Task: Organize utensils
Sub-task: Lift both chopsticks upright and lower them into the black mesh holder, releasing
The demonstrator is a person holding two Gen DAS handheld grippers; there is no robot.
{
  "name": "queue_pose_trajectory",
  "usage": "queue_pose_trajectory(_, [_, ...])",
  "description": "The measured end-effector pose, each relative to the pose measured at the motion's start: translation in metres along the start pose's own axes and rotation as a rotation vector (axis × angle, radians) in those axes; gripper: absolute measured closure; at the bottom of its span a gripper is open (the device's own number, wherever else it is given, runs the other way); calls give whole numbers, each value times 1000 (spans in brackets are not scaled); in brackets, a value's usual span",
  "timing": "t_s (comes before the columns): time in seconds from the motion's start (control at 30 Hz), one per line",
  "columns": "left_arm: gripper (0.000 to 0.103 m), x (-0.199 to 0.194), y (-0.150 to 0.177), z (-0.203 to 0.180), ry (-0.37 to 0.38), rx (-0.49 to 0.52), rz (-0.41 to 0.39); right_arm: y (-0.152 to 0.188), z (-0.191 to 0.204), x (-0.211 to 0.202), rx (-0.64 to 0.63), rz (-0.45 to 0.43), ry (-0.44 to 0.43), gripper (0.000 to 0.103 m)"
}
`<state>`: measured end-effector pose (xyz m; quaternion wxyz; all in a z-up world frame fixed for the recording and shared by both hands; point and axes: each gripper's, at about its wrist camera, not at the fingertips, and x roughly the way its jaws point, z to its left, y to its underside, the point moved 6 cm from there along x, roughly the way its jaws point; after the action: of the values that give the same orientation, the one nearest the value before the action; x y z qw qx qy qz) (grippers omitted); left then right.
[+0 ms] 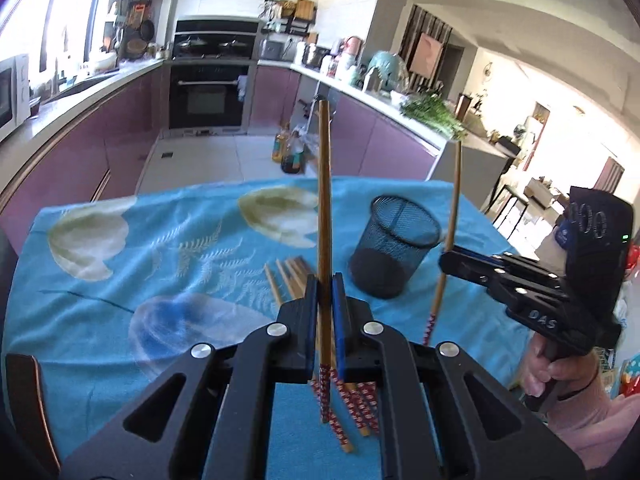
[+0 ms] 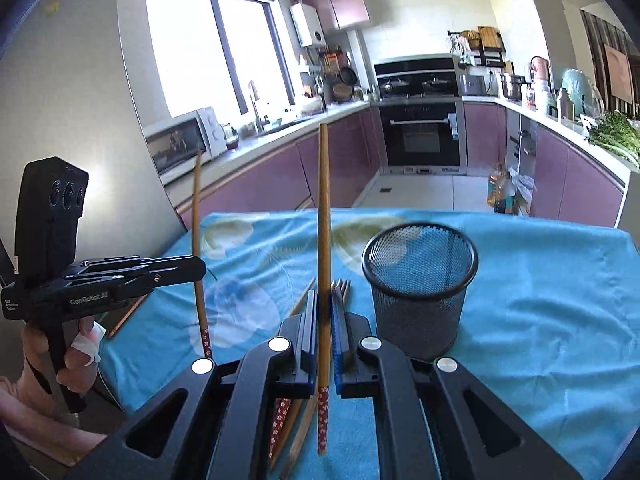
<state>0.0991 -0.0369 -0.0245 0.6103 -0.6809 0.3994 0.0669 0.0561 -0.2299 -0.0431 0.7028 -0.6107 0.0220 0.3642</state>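
Surface: table under a turquoise cloth (image 1: 168,264) printed with pale tulip and fern motifs, filling the lower half of both views; the cloth is wrinkled toward the right of the right wrist view.

Room: kitchen with mauve cabinet fronts (image 2: 256,184) and a light countertop running round three sides. Black built-in oven (image 1: 206,96) with a hob above it at upper centre of the left wrist view. White microwave (image 2: 182,144) at left centre of the right wrist view, beneath a large bright window (image 2: 208,48). Bunch of green herbs (image 1: 434,114) on the counter at right. Bottles (image 1: 288,148) stand on the pale tiled floor.

Task items: black mesh cup (image 2: 420,284), upright and empty, right of centre on the cloth. Loose chopsticks (image 1: 288,276) with red patterned ends lie on the cloth just left of the cup, partly hidden behind the gripper fingers.

Left gripper (image 1: 325,312): jaws closed on one chopstick (image 1: 325,200), held upright, red end down, above the cloth.

Right gripper (image 2: 324,332): jaws closed on a second chopstick (image 2: 324,216), likewise upright with the red end down.

Writing: "GenRobot.AI" on the side of the left gripper, lower left of the right wrist view; "DAS" on the right gripper body, right edge of the left wrist view.
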Motion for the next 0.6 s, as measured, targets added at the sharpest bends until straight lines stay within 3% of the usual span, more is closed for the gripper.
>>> queue_pose_trajectory(0.27, [95,-25,-43,-38,74,39,-118,-34,-7,-21,-5,-98,-13,98])
queue_pose_trajectory(0.6, [95,-16,-112,-81,132,58,-251,-82,-25,-34,-56,-200,44,98])
